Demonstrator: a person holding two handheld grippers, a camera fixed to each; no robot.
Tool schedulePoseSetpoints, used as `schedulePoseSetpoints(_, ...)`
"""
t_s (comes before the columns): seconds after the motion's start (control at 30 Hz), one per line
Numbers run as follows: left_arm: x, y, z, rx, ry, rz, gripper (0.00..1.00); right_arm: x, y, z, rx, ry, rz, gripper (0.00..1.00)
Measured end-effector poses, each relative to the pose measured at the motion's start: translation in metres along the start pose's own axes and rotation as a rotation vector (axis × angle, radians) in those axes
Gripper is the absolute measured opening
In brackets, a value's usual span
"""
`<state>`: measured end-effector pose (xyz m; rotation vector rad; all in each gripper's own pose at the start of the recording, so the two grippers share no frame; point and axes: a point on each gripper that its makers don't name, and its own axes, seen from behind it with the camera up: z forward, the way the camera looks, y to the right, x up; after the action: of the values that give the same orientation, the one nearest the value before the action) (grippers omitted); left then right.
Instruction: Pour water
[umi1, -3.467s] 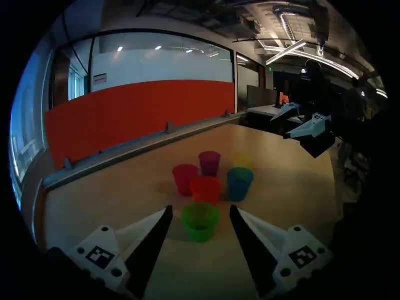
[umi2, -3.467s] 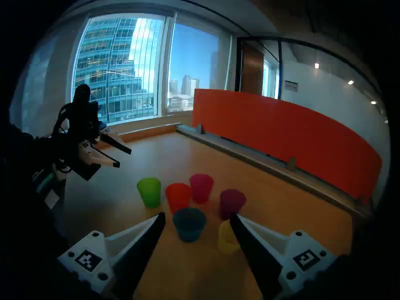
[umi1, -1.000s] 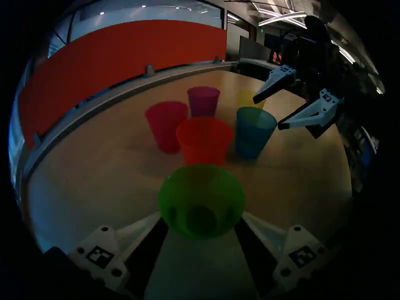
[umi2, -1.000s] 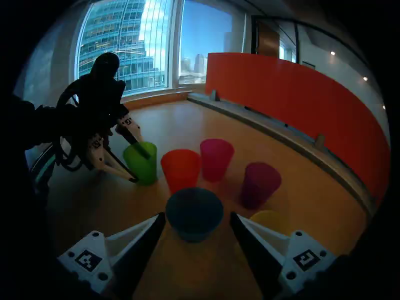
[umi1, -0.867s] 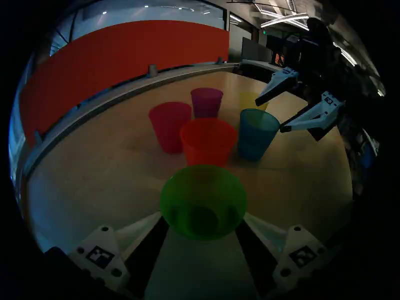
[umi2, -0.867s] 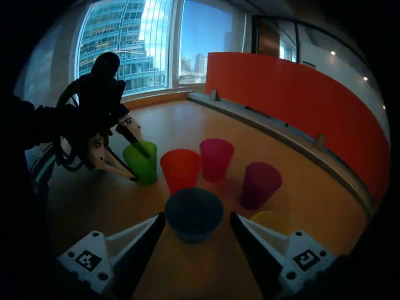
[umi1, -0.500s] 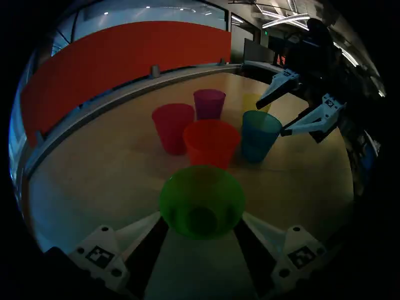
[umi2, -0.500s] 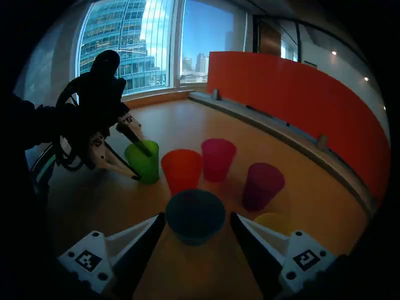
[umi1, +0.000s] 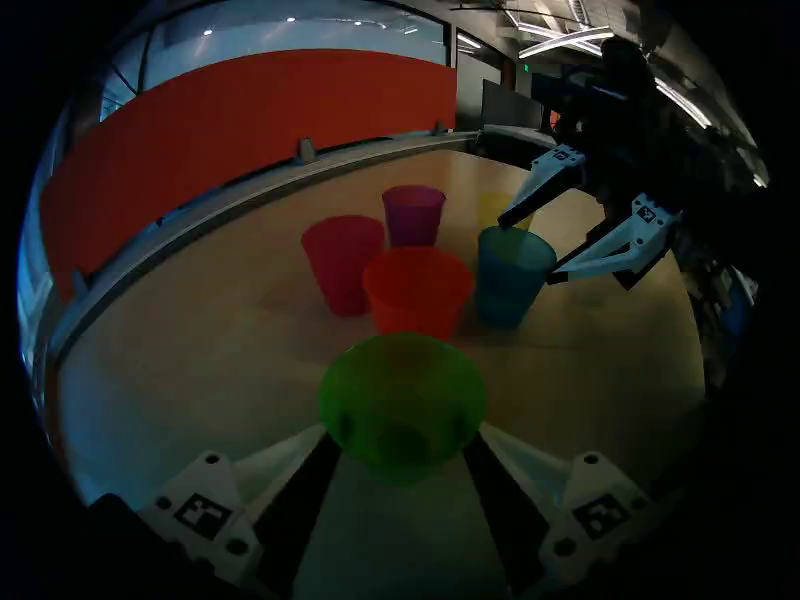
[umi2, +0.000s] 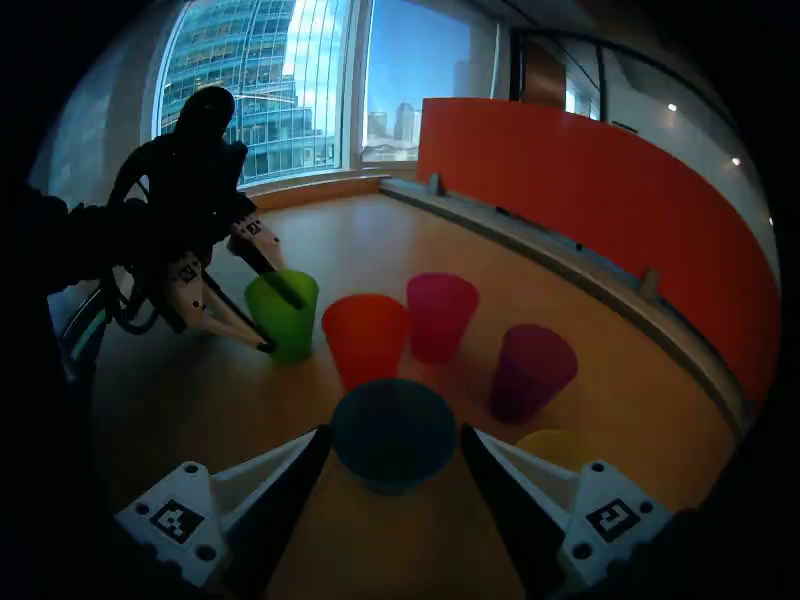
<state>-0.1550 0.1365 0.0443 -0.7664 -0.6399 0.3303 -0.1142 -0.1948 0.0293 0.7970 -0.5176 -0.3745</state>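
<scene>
**Both tongs around cups, grasp pending**

The left tongs (umi1: 403, 438) straddle the green cup (umi1: 403, 395). Its rim hides their tips, so I cannot tell whether they squeeze. The right tongs (umi2: 392, 432) stand spread, with the blue cup (umi2: 393, 445) between their fingers on the counter (umi2: 420, 240). This looks like grasping before the pour. Next: clench, lift, then tilt one cup over the other. Whether either cup holds water is too dim to make out.

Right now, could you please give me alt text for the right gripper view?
The right tongs straddle a blue plastic cup on a wooden table. Beyond stand an orange cup, pink cup, purple cup and yellow cup, all plastic; at left, the left tongs bracket a green plastic cup before city windows.
</scene>
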Motion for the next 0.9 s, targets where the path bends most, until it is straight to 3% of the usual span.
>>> schedulePoseSetpoints(0.63, 0.009, 0.000, -0.010, 0.005, 0.029, -0.003, 0.80, -0.012, 0.000, 0.022, -0.010, -0.028, -0.008, 1.00)
schedulePoseSetpoints(0.9, 0.013, -0.001, -0.015, 0.010, 0.040, -0.009, 0.80, -0.012, -0.001, 0.023, -0.016, -0.026, 0.009, 0.92)
